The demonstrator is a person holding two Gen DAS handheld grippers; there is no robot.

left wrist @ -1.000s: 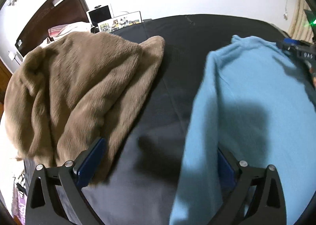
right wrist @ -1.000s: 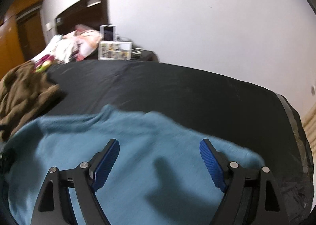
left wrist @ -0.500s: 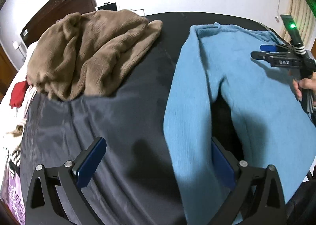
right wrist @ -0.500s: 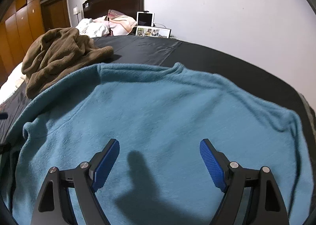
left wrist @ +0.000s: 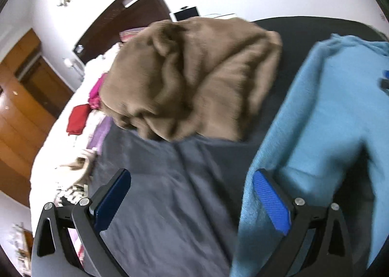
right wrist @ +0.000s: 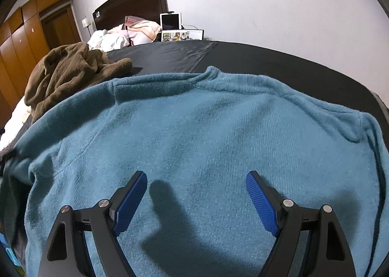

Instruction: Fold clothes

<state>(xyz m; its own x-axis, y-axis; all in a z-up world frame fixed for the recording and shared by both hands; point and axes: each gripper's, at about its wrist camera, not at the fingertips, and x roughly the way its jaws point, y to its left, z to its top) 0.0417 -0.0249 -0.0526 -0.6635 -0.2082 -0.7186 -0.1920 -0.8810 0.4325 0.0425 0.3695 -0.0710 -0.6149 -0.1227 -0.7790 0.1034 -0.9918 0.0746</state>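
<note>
A light blue fleece sweater [right wrist: 206,131] lies spread flat on the dark sheet [right wrist: 279,60], collar toward the far wall. My right gripper [right wrist: 196,194] hovers open just above the sweater's body, nothing between its blue pads. In the left wrist view the sweater's left sleeve [left wrist: 291,131] runs down the right side, and my left gripper [left wrist: 192,194] stands open over the grey sheet [left wrist: 170,204] with its right finger [left wrist: 271,200] at the sleeve's edge. Whether that finger touches the cloth I cannot tell. A crumpled brown fleece garment [left wrist: 192,77] lies beyond.
The brown garment [right wrist: 70,70] sits left of the sweater. Pillows and bedding [right wrist: 121,34], a dark headboard [right wrist: 131,0] and a tablet with a photo frame [right wrist: 180,26] are at the far end. Red and pink clothes [left wrist: 85,111] lie on white bedding at left. Wooden wardrobes [right wrist: 26,31] line the left wall.
The left gripper has swung left off the sweater's sleeve, so mostly grey sheet lies between its fingers now. The right gripper sank toward the sweater, then held still. Both stayed open.
</note>
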